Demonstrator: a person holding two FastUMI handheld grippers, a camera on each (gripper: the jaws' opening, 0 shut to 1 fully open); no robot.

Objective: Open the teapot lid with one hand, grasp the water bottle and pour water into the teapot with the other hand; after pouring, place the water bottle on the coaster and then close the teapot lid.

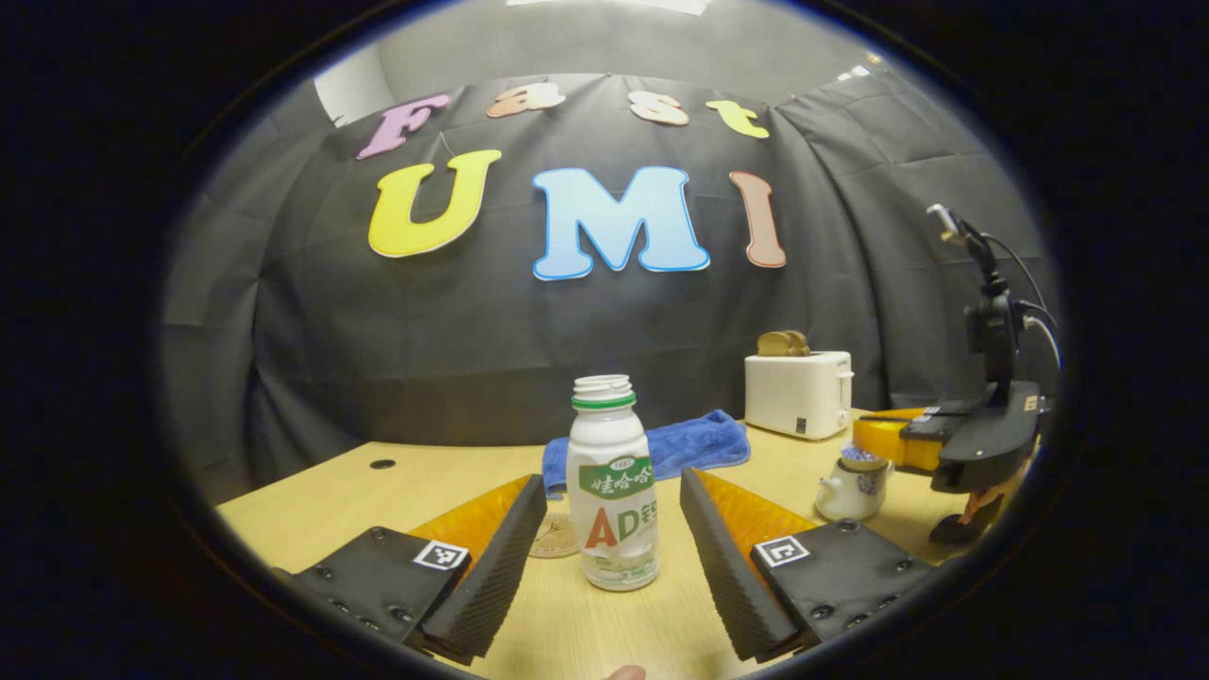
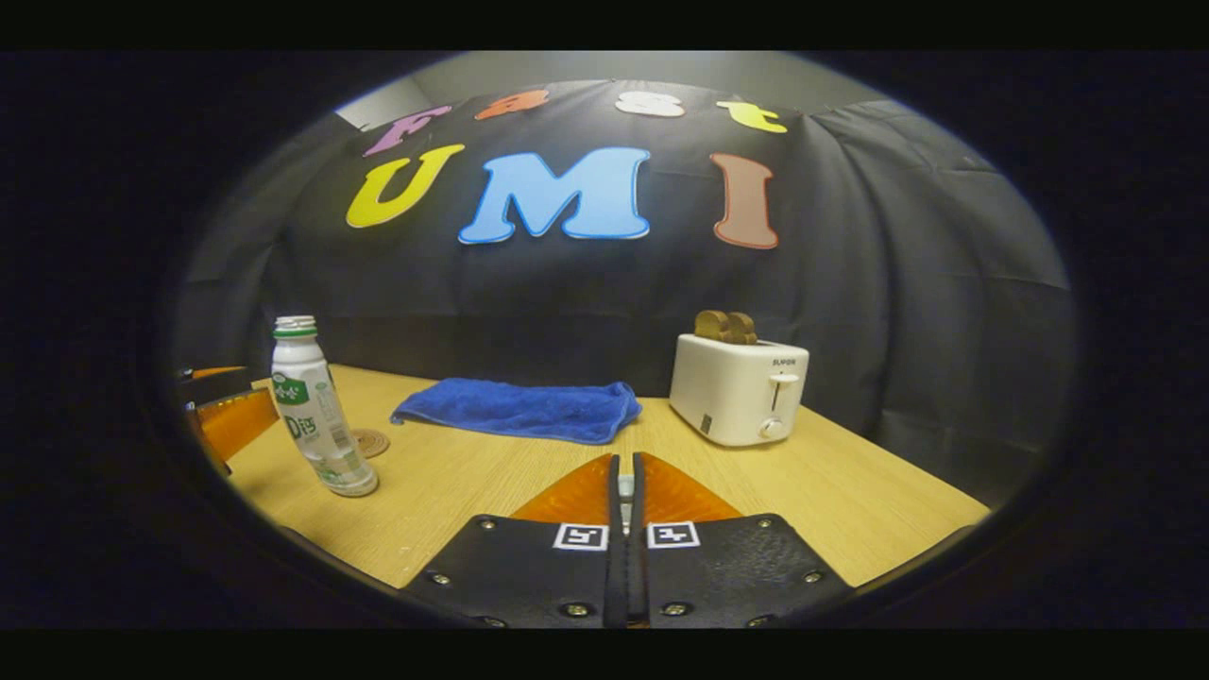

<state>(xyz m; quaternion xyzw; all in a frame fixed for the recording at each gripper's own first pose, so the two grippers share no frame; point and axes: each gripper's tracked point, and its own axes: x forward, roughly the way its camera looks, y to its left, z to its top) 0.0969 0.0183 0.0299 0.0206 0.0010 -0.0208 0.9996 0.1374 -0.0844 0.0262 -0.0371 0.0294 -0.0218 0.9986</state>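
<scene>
Now | water bottle (image 1: 612, 482) white, capless, upright | left gripper (image 1: 612, 557) fingers apart

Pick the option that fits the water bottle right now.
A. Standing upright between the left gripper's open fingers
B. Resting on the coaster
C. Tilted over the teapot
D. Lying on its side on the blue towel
A: the water bottle stands upright on the table, capless, in the gap of the open left gripper, whose fingers do not touch it.

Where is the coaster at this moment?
In the left gripper view, the coaster lies on the table, just behind and left of the water bottle, in front of the blue towel.
</scene>
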